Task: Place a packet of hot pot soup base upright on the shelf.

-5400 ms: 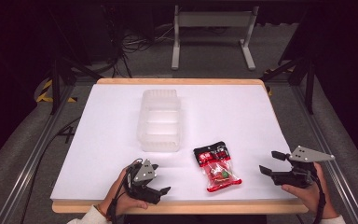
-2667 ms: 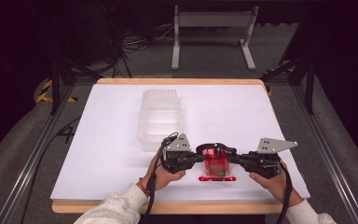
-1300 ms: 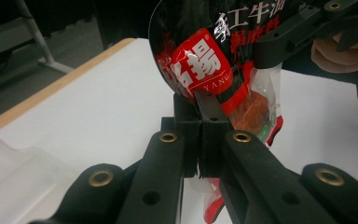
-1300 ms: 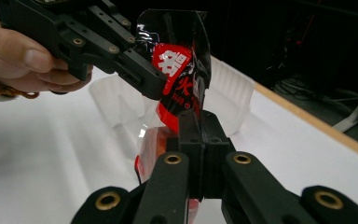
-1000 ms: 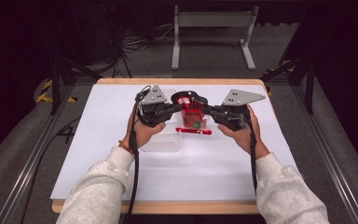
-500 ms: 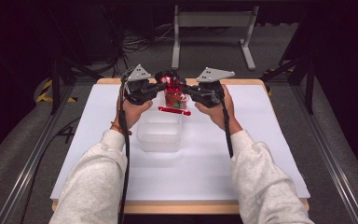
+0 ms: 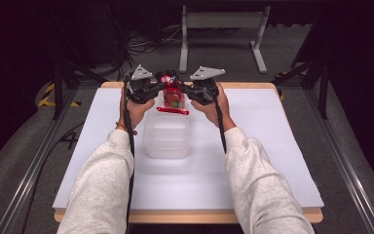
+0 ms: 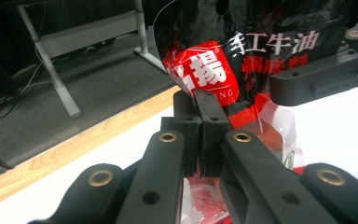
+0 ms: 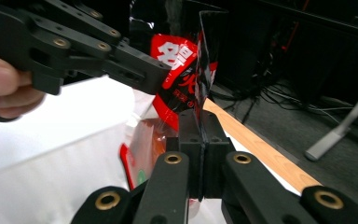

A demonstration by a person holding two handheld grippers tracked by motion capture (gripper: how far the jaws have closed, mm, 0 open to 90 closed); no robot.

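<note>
Both grippers carried red sauce packet (image 7: 173, 95) farther across table (image 7: 272, 146). Left gripper (image 7: 152, 89), right gripper (image 7: 189, 91) clamped packet's top edges; packet hung between jaws, above clear container (image 7: 167, 139).

Two hand-held grippers raised near the table's (image 7: 272, 161) far edge: left gripper (image 7: 152, 89) and right gripper (image 7: 191, 90) facing each other. Between their fingertips, a red sauce packet (image 7: 173, 97), pinched from both sides. Just below the fingertips, a clear plastic container (image 7: 167, 139).
</note>
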